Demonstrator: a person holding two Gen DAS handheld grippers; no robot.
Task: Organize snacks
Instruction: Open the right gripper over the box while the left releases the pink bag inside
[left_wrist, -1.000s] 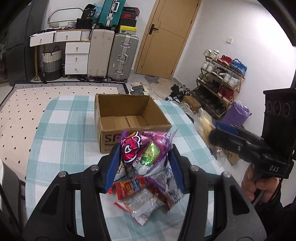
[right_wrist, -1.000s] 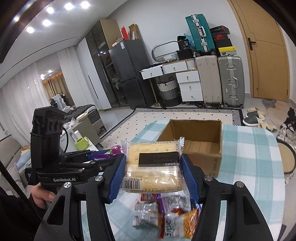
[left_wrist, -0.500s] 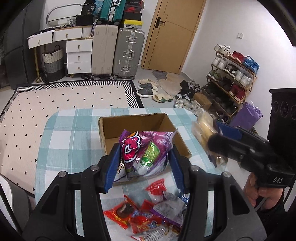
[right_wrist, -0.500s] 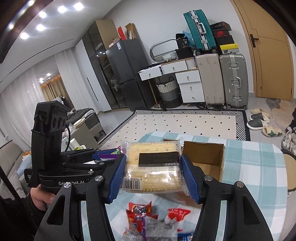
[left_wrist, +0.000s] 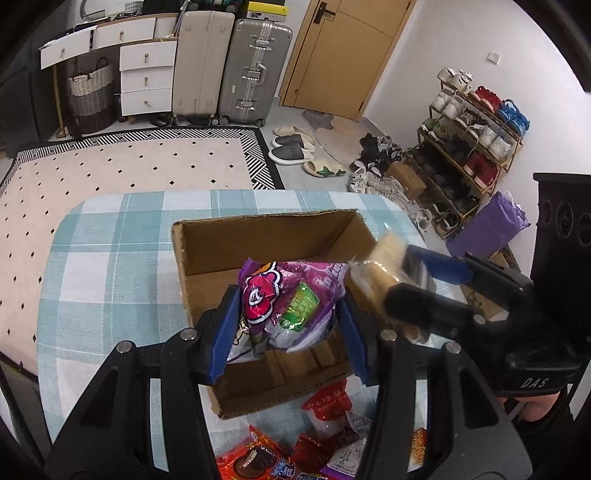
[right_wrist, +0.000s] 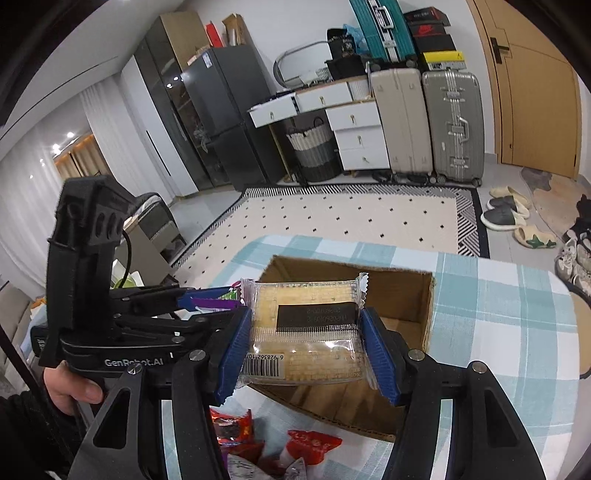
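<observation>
Over the box (left_wrist: 280, 236), the left gripper (left_wrist: 286, 317) pinches a soft purple bag (left_wrist: 291, 299) mid-body; the right gripper (right_wrist: 306, 339) clamps a light, crushable cake pack (right_wrist: 304, 325) by its sides.

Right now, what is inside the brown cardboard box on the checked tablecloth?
The brown cardboard box shows only bare walls and bottom flaps. The purple snack bag in the left gripper covers part of its floor.

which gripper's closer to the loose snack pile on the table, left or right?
Too close to call. Left gripper, shut on the purple snack bag, and right gripper, shut on the clear cracker pack, both hang over the cardboard box, beyond the snack pile.
</observation>
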